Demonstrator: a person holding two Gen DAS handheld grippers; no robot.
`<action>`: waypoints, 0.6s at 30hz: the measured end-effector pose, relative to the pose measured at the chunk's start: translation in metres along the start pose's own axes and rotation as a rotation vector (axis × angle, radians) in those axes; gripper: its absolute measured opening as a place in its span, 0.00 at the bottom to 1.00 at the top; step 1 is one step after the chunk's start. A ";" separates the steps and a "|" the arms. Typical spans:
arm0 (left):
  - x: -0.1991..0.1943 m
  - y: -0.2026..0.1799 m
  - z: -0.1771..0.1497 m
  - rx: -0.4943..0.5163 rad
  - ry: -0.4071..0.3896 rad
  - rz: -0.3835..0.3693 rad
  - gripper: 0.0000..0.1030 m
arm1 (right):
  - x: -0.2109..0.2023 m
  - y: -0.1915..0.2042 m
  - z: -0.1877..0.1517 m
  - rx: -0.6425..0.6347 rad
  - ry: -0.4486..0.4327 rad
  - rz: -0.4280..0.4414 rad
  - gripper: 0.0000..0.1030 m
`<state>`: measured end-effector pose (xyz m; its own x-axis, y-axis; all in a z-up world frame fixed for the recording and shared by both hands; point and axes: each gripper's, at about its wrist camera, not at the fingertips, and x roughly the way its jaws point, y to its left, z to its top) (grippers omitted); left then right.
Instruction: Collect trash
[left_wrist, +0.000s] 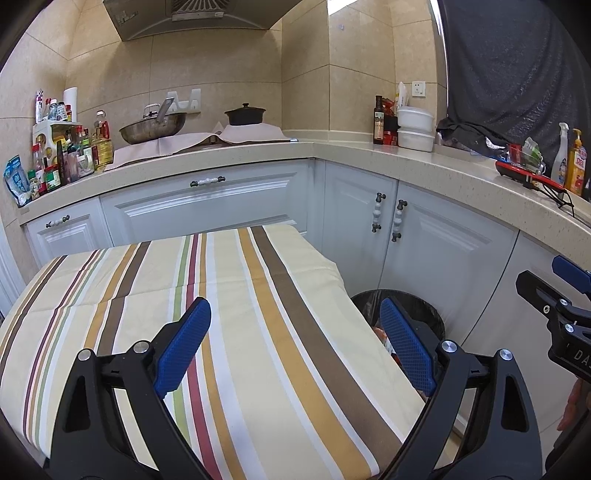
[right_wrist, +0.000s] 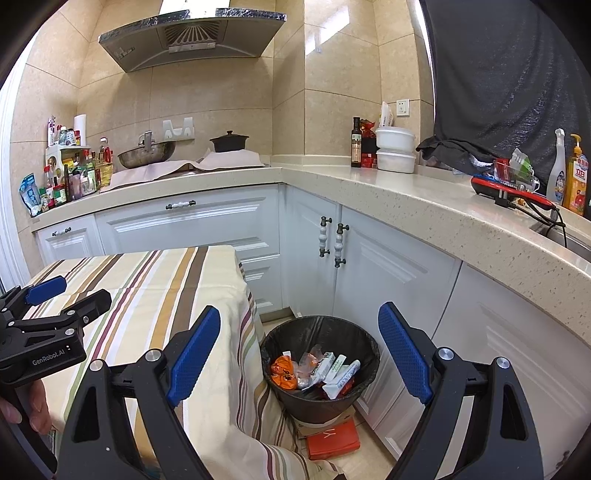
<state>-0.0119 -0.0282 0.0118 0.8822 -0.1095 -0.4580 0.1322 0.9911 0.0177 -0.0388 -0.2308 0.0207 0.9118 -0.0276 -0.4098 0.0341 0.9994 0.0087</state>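
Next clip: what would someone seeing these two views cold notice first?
Probably the striped tablecloth filling the foreground, bare of litter. Next, the black bin on the floor beside it, against the white cabinets, already holding crumpled wrappers. Both tongs, left and right, stand open and empty.

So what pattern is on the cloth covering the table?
The cream tablecloth has lengthwise stripes in brown, tan, white, maroon and green, clearest in the left wrist view.
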 end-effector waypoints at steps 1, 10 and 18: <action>0.000 0.000 0.000 0.000 -0.001 0.000 0.88 | 0.000 0.000 0.000 0.000 0.000 0.000 0.82; 0.001 0.001 -0.001 -0.002 0.000 0.000 0.88 | 0.001 0.001 -0.001 -0.002 0.005 0.003 0.82; 0.002 0.004 -0.003 -0.010 0.003 0.004 0.88 | 0.004 0.001 -0.002 -0.005 0.009 0.008 0.82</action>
<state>-0.0106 -0.0242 0.0084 0.8812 -0.1056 -0.4608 0.1245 0.9922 0.0107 -0.0357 -0.2295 0.0170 0.9082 -0.0197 -0.4180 0.0251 0.9997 0.0074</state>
